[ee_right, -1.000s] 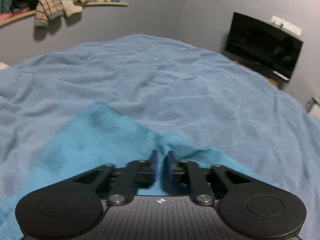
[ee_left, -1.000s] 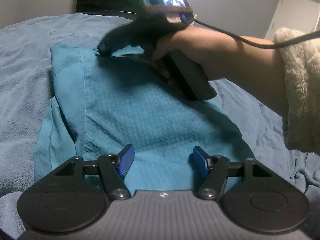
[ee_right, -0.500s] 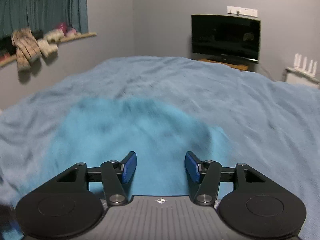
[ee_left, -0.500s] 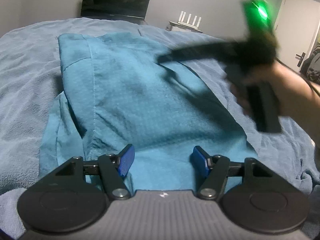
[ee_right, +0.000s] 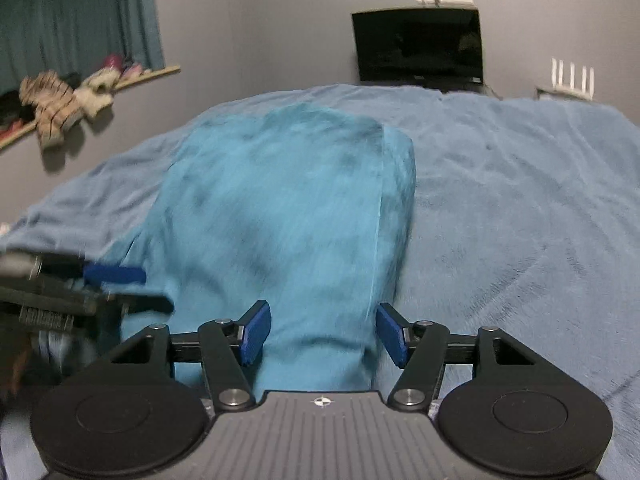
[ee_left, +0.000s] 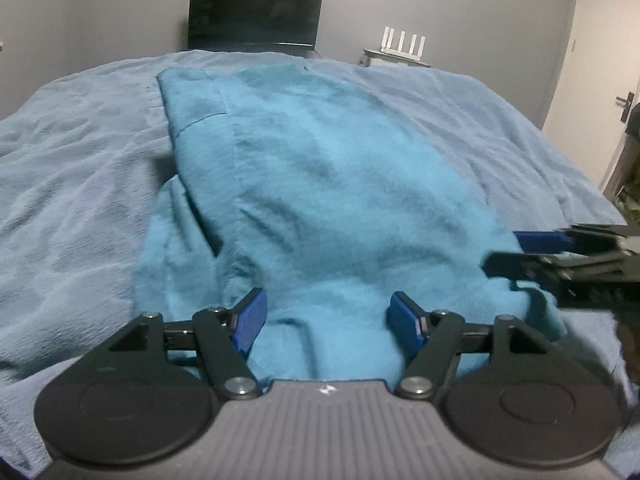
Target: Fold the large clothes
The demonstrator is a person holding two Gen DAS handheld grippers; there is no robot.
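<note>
Bed: the pale blue blanket (ee_left: 80, 168) is my whole work surface, and the teal garment (ee_left: 328, 184) lies lengthwise down its middle, already narrowed into a long strip running away from me toward the television (ee_left: 256, 12).
Garment, near end: it's bunched just under both tools, with loose layers showing at its left edge, so I judge the next fold should bring this near hem up over the far end.
How I'd do it: take the two near corners level with each other, bite through every layer, lift together and carry forward so the long edges stay aligned; a lopsided grab would skew the strip.
Left tongs (ee_left: 326, 322): spread and widening a touch more, cloth lying below the gap, blue pads not pressing it.
Right tongs (ee_right: 322, 334): spread and opening, garment under them, nothing pinched; from the left wrist view they poke in sideways at the strip's right edge (ee_left: 516, 254).
Change since a second ago: the right tongs were pressed together at the far end of the garment, with the hand stretched across it; now they've swung back beside the left ones at the near end, and the far end lies flat by itself.
</note>
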